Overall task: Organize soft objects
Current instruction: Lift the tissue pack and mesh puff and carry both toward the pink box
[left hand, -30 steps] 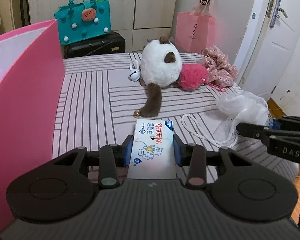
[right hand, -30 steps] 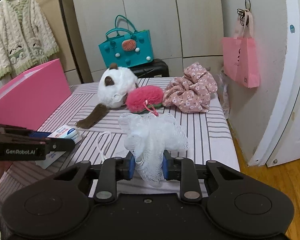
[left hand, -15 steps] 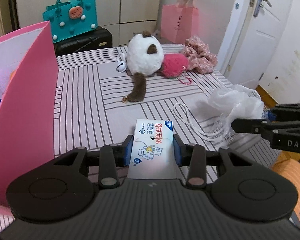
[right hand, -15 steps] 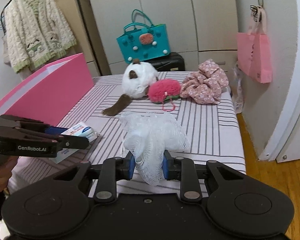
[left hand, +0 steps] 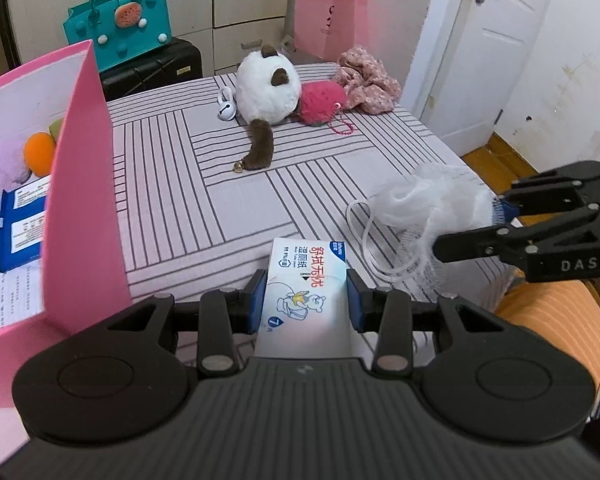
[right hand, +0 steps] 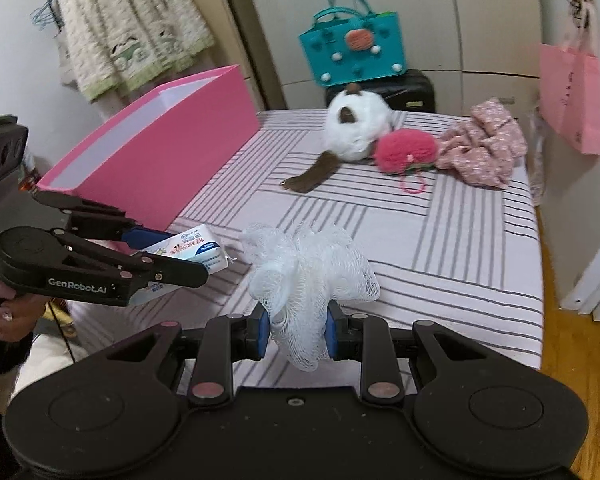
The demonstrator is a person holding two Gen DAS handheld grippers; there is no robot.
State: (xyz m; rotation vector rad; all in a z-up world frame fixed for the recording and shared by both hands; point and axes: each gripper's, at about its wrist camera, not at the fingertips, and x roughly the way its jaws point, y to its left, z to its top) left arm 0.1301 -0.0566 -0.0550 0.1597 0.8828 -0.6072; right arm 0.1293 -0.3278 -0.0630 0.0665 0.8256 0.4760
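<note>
My left gripper (left hand: 307, 302) is shut on a white wet-wipes pack (left hand: 306, 284) and holds it above the striped bed, next to the pink box (left hand: 80, 184). My right gripper (right hand: 296, 334) is shut on a white mesh bath pouf (right hand: 308, 268), lifted over the bed's near edge; the pouf also shows in the left wrist view (left hand: 428, 208). A white plush cat (left hand: 266, 88), a pink fluffy pouch (left hand: 320, 102) and a pink floral cloth (left hand: 366, 82) lie at the far end of the bed.
Inside the pink box lie a purple plush (left hand: 0, 168), an orange ball (left hand: 39, 152) and a blue pack (left hand: 20, 232). A small white bell toy (left hand: 225, 108) sits by the cat. A teal bag (left hand: 118, 28), black suitcase (left hand: 148, 68) and pink paper bag (left hand: 330, 20) stand behind the bed.
Both grippers have risen and pulled back with their loads. The left gripper has shifted toward the pink box, whose inside now shows.
</note>
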